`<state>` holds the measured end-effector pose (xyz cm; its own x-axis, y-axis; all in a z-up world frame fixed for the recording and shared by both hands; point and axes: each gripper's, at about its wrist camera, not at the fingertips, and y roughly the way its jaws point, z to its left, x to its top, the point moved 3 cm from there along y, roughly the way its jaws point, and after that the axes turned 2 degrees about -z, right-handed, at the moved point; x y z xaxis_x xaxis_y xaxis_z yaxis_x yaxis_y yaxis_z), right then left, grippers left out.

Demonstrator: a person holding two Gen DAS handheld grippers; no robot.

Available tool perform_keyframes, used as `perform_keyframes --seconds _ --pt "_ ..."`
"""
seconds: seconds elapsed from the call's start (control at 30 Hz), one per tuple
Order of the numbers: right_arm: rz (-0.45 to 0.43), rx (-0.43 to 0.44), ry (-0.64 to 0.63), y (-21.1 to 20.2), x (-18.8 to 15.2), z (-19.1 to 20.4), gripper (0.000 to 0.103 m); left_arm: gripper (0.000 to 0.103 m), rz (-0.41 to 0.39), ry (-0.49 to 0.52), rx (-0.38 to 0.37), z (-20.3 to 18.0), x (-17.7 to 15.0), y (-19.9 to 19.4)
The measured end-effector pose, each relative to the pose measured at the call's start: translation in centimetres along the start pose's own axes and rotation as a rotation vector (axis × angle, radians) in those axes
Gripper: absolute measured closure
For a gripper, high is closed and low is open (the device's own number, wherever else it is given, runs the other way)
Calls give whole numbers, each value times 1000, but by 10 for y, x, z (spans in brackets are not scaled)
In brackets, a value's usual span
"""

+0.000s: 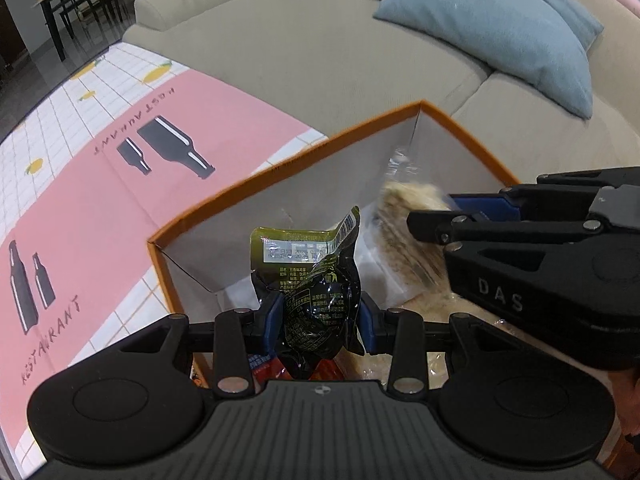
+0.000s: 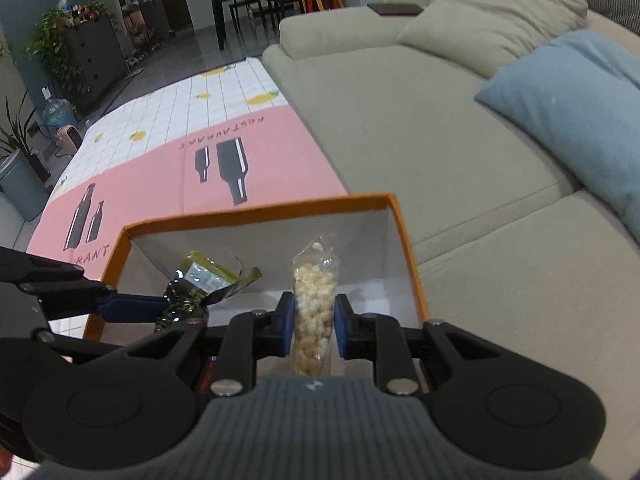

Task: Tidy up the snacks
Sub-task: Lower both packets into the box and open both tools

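An open orange-edged box [image 1: 280,168] [image 2: 256,213] with white inner walls stands on the table beside the sofa. My left gripper [image 1: 320,320] is shut on a dark green foil snack packet [image 1: 316,276] and holds it over the box's inside. The same packet [image 2: 200,284] shows at the left in the right wrist view. My right gripper [image 2: 314,328] is shut on a clear bag of pale puffed snacks [image 2: 314,308], also over the box. That bag [image 1: 408,216] looks blurred in the left wrist view, pinched by the right gripper [image 1: 448,216]. More packets [image 1: 332,368] lie in the box below.
A pink and white tablecloth [image 1: 100,200] [image 2: 168,152] with bottle prints covers the table left of the box. A beige sofa [image 1: 320,60] [image 2: 400,120] with a blue cushion [image 1: 500,28] [image 2: 568,92] runs right behind the box. Dining chairs and plants stand far back.
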<state>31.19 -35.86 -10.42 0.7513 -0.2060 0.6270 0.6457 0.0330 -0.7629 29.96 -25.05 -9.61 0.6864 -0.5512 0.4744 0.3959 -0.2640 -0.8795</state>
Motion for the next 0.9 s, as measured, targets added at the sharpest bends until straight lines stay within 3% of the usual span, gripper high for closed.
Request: perform_keyframes --seconds 0.37,0.47,0.53,0.77,0.9 --pt "48 -9 29 6 -11 0 82 57 0 3 -1 0 -3 -3" --pt "43 -24 24 1 -10 1 71 55 -9 8 2 -2 -3 -11" --pt "34 -47 18 -3 -9 3 64 55 -18 5 4 -1 -4 -18" --pt "-9 -198 -110 -16 -8 9 64 53 -67 -8 23 4 -9 -48" --pt "-11 -209 -115 -23 -6 10 64 53 -90 -21 31 9 -13 -65"
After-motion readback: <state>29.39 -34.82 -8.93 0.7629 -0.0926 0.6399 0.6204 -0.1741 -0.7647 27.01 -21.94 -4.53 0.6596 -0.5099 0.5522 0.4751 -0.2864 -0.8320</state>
